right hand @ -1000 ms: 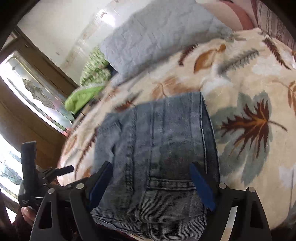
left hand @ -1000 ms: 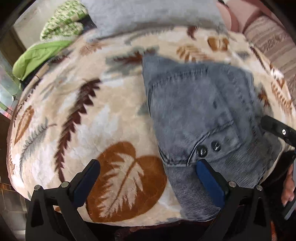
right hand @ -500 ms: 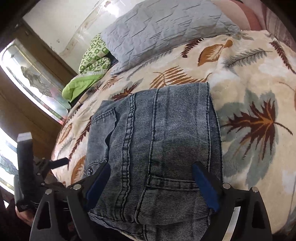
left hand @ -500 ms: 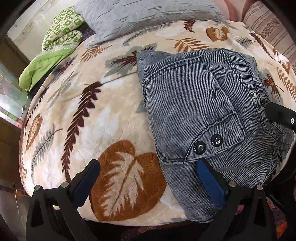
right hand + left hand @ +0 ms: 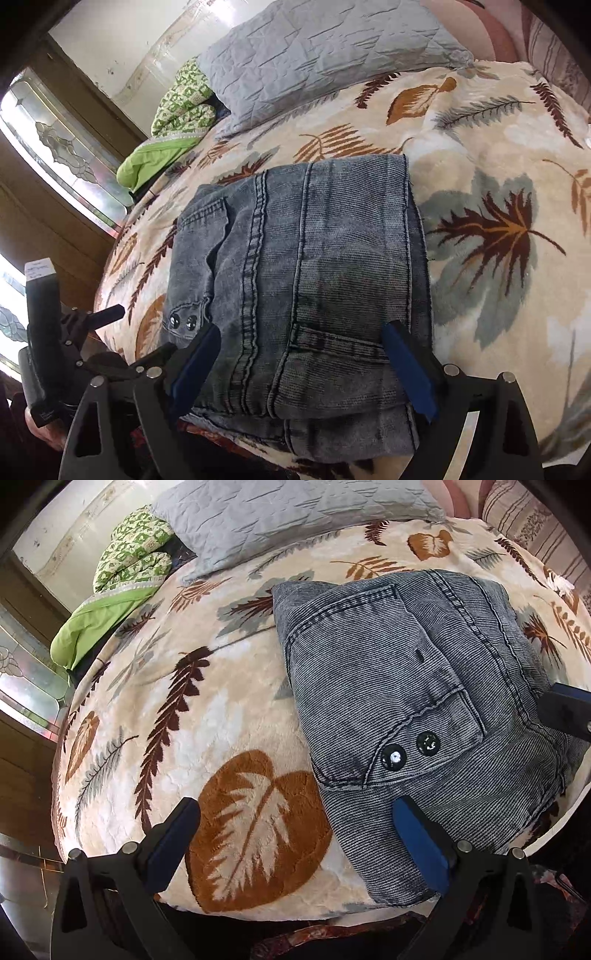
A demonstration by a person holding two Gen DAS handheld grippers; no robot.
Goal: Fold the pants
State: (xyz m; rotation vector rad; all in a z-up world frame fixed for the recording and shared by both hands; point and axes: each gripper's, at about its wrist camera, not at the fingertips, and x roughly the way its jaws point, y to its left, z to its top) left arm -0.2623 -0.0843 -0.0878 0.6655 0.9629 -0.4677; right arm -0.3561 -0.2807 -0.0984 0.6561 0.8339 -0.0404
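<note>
Two sets of tongs hang over the near edge of the bed, and both stand wide open with nothing pinched. Folded into a thick grey-blue bundle, the pants (image 5: 424, 701) lie on the leaf-print blanket (image 5: 192, 716), close to its near edge, two dark snap buttons (image 5: 410, 749) showing on a pocket flap. The left gripper (image 5: 295, 834) straddles the bundle's left border: its right pad (image 5: 417, 845) sits over the denim's near corner, its left pad (image 5: 173, 842) over bare blanket beside a big brown leaf. The right gripper (image 5: 299, 358) sits square across the bundle's near end, the pants (image 5: 314, 258) spreading away between its two blue pads, which have just opened a little wider; whether those pads brush the cloth I cannot tell. At far left of the right wrist view a hand (image 5: 40, 432) grasps the other tool's handle. Far off, a grey quilted pillow (image 5: 288, 513) lies at the head of the bed, a green patterned quilt (image 5: 122, 576) folded to its left.
</note>
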